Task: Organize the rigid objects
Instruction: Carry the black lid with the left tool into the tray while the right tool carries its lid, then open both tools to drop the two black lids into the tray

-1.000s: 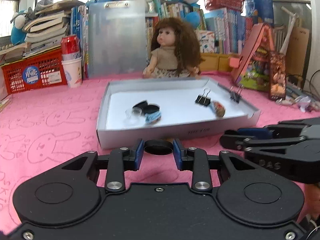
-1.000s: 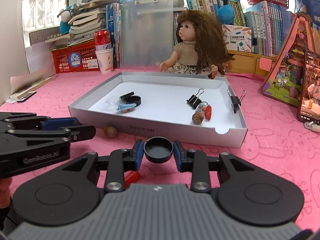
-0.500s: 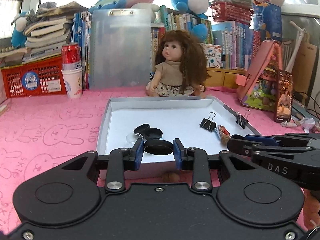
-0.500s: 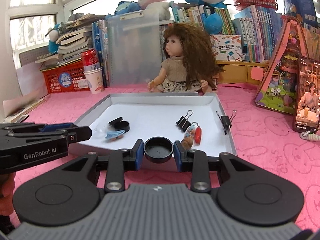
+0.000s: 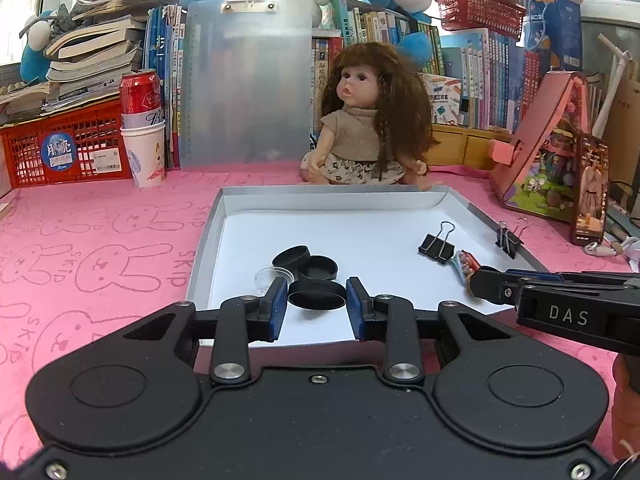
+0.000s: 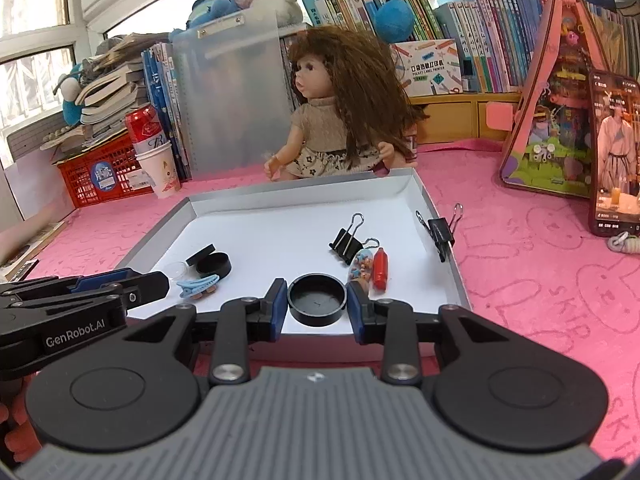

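Observation:
My left gripper (image 5: 317,303) is shut on a black round lid (image 5: 317,299), held over the near edge of the grey cardboard tray (image 5: 208,240). My right gripper (image 6: 317,305) is shut on a black round cap (image 6: 317,299), open side up, over the tray's (image 6: 448,256) near edge. Inside the tray lie two black caps (image 5: 304,262), a clear small lid (image 5: 267,280), a blue hair clip (image 6: 198,285), a binder clip (image 6: 346,240), a patterned capsule (image 6: 360,266) and a red piece (image 6: 380,270). Another binder clip (image 6: 440,232) grips the tray's right wall.
A doll (image 5: 370,120) sits behind the tray on the pink cloth. A paper cup with a red can (image 5: 144,136) and a red basket (image 5: 60,148) stand at back left. A pink house-shaped toy (image 5: 548,152) and a phone (image 6: 616,152) stand to the right. Books line the back.
Both grippers rose and moved forward from the table in front of the tray to over its near edge, each still holding its black cap.

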`<state>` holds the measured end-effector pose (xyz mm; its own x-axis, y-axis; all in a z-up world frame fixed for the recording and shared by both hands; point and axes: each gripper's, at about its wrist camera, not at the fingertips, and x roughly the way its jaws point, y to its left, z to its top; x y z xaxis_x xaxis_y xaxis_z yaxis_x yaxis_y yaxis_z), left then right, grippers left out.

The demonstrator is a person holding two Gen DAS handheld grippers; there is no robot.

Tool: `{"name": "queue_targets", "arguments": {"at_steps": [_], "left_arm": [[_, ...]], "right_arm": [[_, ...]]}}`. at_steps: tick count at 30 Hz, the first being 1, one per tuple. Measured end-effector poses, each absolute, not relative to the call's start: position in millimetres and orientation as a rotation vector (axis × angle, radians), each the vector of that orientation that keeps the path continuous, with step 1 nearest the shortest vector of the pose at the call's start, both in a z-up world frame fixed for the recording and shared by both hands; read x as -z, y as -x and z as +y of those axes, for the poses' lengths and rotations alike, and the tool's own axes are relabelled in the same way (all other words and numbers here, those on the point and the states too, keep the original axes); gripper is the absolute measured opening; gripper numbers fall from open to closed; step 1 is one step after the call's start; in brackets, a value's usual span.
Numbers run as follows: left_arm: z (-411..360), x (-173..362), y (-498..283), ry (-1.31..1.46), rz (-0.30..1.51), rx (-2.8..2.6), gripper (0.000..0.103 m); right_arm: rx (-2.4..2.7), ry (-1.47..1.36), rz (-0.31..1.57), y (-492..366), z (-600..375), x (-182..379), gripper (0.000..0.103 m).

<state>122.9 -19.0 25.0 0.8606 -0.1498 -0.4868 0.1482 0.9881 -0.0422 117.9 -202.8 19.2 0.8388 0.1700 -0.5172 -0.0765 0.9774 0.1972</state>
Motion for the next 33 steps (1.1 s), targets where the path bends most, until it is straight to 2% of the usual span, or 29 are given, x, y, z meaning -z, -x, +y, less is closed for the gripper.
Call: {"name": "queue_targets", "arguments": {"at_steps": [12,27,30,32,33], "left_arm": [[-25,-4,-158,-0.001,0.581,0.132,0.030],[-31,-4,-178,-0.001,0.590,0.111,0.030],[-33,-7,-173,-0.014,0.577,0.130,0.031],[-34,-9,-169,-0.024,0.567,0.134,0.037],[-34,-11,-168,-0.022,0.566,0.137,0.038]], "right_arm": [[-0.098,-0.171,0.613,-148,-198,-5,0.037],[-0.083,-0.127,0.632,-165,-192,0,0.037],[-0.089,-0.127,0.622,-163,-191,-1,0.041],[-0.093,-0.118,0.610,-161,-190,-3,0.042],[-0.094,-0.114,0.604,-159,-190,-5,0.046]]}}
